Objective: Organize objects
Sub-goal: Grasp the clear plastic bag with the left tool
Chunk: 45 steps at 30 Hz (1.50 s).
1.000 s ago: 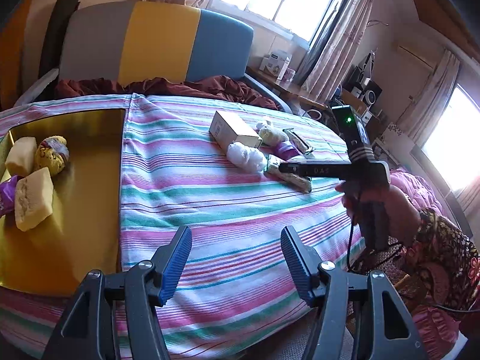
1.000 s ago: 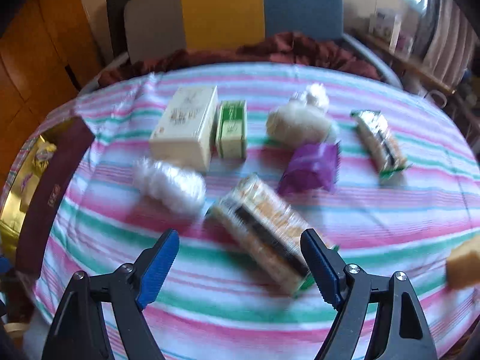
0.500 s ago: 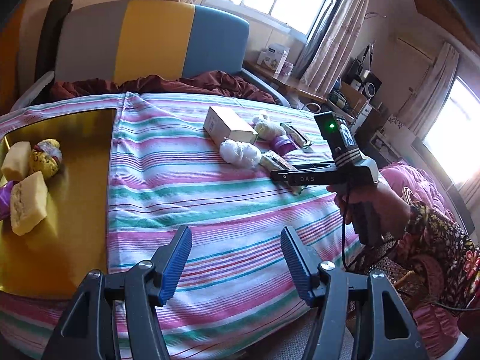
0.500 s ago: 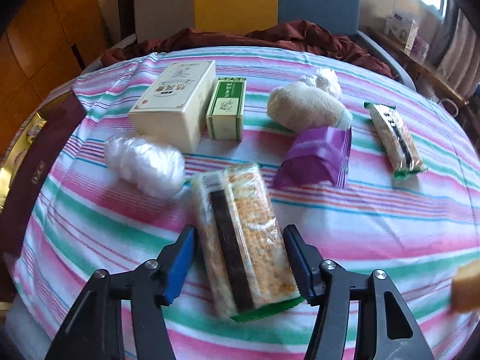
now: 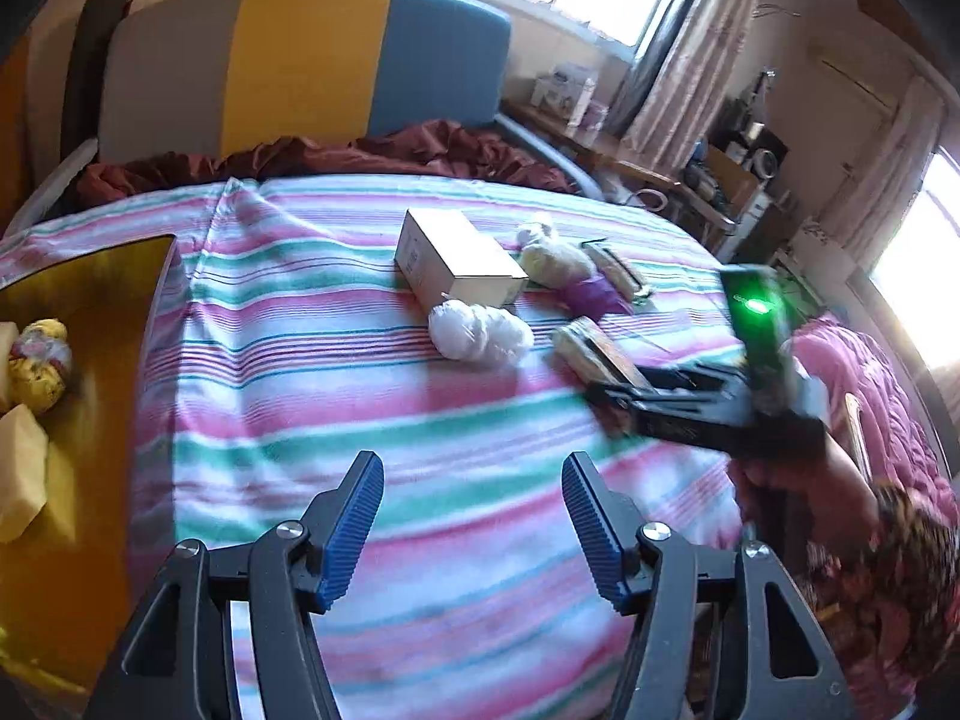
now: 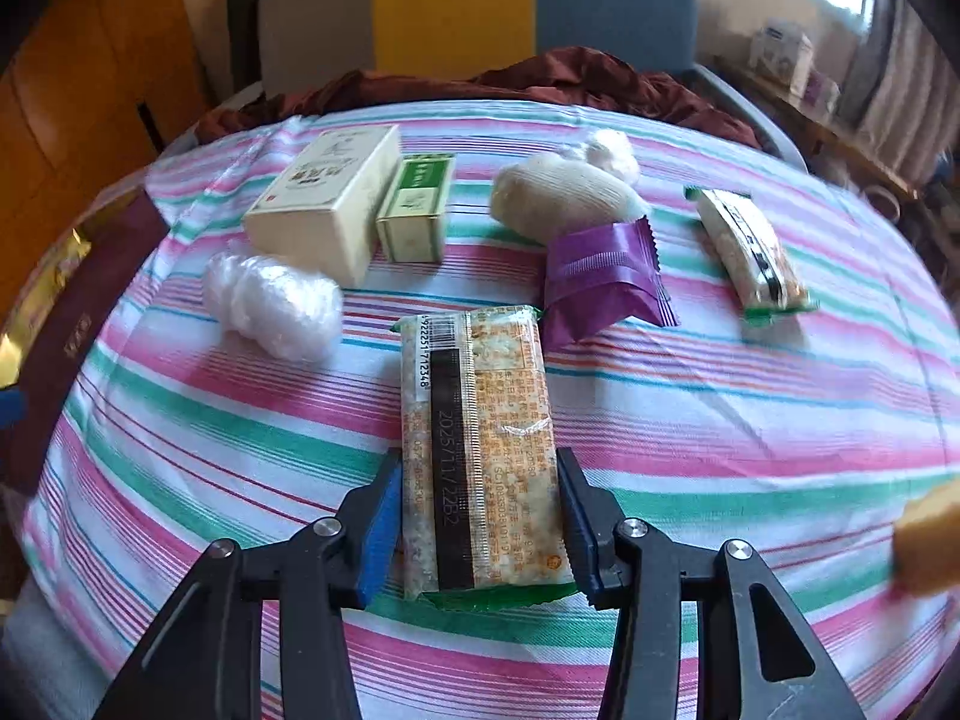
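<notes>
Left wrist view: the left gripper [image 5: 471, 531] hangs released over the striped cloth [image 5: 384, 420]. Right wrist view: the right gripper [image 6: 477, 519], its jaws just closing, grasps the long clear-wrapped cracker packet [image 6: 480, 450], which reaches ahead.

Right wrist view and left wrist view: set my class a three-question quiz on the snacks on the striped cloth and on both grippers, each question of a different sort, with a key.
1. True or false: the right gripper has its pads against the sides of the cracker pack.
2. Which lies just left of the cracker pack in the right wrist view? A) purple packet B) white plastic bundle C) green box
3. Fill in: between the blue pads of the left gripper only the striped ____ shows.

Key
1. True; its jaws have just been closing on it.
2. B
3. cloth
</notes>
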Each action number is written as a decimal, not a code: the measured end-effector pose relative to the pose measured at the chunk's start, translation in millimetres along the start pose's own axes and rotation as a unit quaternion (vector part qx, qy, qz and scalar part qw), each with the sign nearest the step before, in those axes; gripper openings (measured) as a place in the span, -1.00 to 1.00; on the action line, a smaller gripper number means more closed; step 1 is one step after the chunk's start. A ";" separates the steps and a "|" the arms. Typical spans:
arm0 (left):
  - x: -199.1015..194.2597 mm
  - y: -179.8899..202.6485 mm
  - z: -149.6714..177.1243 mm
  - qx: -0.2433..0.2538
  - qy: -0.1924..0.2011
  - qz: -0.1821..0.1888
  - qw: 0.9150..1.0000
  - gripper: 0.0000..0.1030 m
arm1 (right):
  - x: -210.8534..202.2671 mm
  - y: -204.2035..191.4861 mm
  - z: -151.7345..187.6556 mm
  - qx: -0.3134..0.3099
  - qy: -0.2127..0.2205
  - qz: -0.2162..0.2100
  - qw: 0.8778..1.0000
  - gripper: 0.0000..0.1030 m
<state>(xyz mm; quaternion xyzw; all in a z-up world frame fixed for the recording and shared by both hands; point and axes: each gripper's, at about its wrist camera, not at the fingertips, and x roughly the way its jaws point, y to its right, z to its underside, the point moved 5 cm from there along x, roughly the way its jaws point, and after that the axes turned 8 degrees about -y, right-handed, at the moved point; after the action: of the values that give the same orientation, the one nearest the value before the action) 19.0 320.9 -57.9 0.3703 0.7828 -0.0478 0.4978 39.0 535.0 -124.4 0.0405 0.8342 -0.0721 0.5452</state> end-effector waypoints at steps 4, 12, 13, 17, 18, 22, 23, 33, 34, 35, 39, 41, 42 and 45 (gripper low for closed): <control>31.9 7.8 -29.4 0.007 -0.002 -0.002 1.000 0.28 | 0.1 1.4 -2.9 -0.001 -0.009 -0.007 1.000 -0.06; 94.2 23.4 -74.1 0.083 -0.001 -0.016 0.996 0.26 | 1.3 4.9 -6.7 0.028 -0.019 0.003 0.999 -0.06; 99.2 24.7 -73.5 0.092 -0.008 -0.007 0.996 0.25 | 0.7 7.6 -6.3 0.029 -0.022 0.012 0.999 -0.06; 92.6 39.4 -52.4 0.108 -0.028 0.077 0.991 0.25 | -0.9 22.0 -6.6 0.050 -0.029 0.032 0.998 -0.06; 88.7 43.3 -44.0 0.112 -0.030 0.090 0.989 0.24 | -1.3 25.3 -6.9 0.057 -0.030 0.032 0.997 -0.06; 79.2 48.2 -28.4 0.111 -0.020 0.084 0.990 0.25 | -5.7 39.3 -7.2 0.090 -0.033 0.022 0.995 -0.06; 77.7 46.4 -29.6 0.105 -0.012 0.072 0.992 0.25 | -5.6 40.8 -7.6 0.094 -0.034 0.024 0.995 -0.06; 114.3 52.2 -66.5 0.141 -0.021 -0.017 0.990 0.29 | -8.4 52.1 -5.9 0.101 -0.036 0.031 0.994 -0.06; 117.7 52.1 -67.5 0.141 -0.025 -0.012 0.990 0.28 | -7.8 52.3 -5.2 0.102 -0.035 0.030 0.994 -0.06; 121.3 52.4 -67.3 0.138 -0.029 -0.005 0.990 0.28 | -7.8 53.2 -5.4 0.103 -0.035 0.028 0.994 -0.06; 132.6 55.2 -59.7 0.132 -0.039 0.013 0.990 -0.30 | -3.8 49.5 -7.7 0.101 -0.035 0.031 0.994 -0.06; 132.4 56.9 -57.6 0.134 -0.036 0.017 0.990 -0.31 | -3.9 49.0 -7.0 0.100 -0.035 0.032 0.994 -0.06; 130.3 57.1 -57.4 0.135 -0.032 0.022 0.990 -0.32 | -4.5 49.3 -5.9 0.100 -0.034 0.033 0.994 -0.06; 125.2 54.6 -53.3 0.136 -0.017 0.008 0.990 -0.32 | -5.9 49.2 -4.3 0.097 -0.034 0.035 0.994 -0.06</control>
<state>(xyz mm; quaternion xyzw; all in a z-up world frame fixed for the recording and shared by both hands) -15.3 450.6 -117.3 0.4397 0.7574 -0.1568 0.4566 44.7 584.4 -121.1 0.1203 0.8025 -0.1350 0.5686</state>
